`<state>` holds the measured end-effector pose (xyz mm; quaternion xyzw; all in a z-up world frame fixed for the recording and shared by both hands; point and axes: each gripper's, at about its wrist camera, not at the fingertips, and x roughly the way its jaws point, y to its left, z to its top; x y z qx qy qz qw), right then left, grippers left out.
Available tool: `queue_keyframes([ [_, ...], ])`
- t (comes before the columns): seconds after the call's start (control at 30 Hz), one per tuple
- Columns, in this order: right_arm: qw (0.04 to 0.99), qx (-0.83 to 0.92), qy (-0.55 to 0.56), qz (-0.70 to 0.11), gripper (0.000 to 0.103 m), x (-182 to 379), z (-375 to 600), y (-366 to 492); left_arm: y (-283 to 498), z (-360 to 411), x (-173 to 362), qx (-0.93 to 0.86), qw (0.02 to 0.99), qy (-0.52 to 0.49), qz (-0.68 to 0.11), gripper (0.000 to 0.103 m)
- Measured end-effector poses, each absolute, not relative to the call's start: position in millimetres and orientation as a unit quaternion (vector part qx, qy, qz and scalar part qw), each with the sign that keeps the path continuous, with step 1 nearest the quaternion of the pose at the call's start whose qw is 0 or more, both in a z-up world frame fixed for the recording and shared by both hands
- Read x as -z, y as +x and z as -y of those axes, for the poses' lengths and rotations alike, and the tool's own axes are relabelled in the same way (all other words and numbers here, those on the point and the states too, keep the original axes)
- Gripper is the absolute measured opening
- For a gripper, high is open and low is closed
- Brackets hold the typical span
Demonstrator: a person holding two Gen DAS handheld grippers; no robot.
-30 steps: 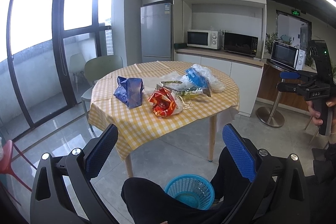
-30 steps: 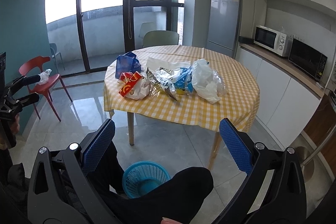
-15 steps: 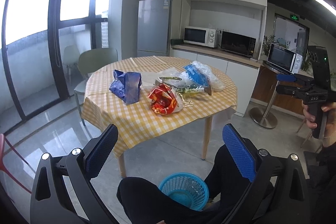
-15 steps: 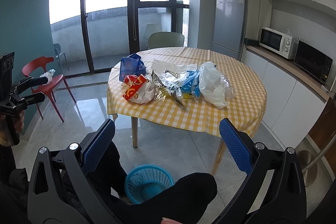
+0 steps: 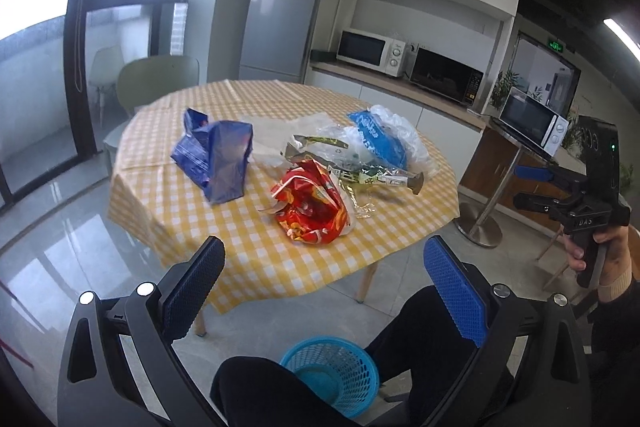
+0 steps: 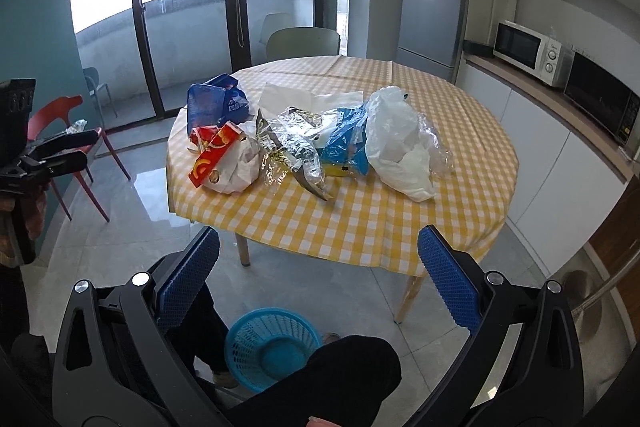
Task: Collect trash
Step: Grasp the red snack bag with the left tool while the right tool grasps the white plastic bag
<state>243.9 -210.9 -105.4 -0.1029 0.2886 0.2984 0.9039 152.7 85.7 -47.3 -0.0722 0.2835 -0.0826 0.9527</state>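
Trash lies on a round table with a yellow checked cloth point(image 5: 248, 251): a blue bag point(image 5: 218, 157), a red snack bag point(image 5: 314, 209), silver foil wrappers point(image 6: 288, 143), a blue-and-white wrapper point(image 5: 376, 139) and a white plastic bag point(image 6: 400, 151). A blue mesh basket point(image 5: 332, 373) stands on the floor between my legs, also in the right wrist view point(image 6: 274, 341). My left gripper point(image 5: 324, 291) is open and empty, short of the table edge. My right gripper point(image 6: 318, 287) is open and empty, also short of the table.
A green chair point(image 6: 304, 41) stands behind the table and a red chair point(image 6: 60, 115) to the left. A fridge point(image 5: 280, 23), counter with microwaves point(image 5: 372, 53) and a stool base point(image 5: 478, 231) lie to the right. Glass doors are at the back left.
Both grippers have moved closer to the table and a little higher; the trash now looks larger. Both stay open and empty.
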Motion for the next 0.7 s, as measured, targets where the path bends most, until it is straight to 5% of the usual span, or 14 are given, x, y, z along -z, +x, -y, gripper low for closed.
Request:
queue_keyframes([
  [0.7,0.909,-0.244,-0.108,-0.32,0.095,138,182,399,296,-67,94,0.096,0.928,-0.066,-0.355,0.097],
])
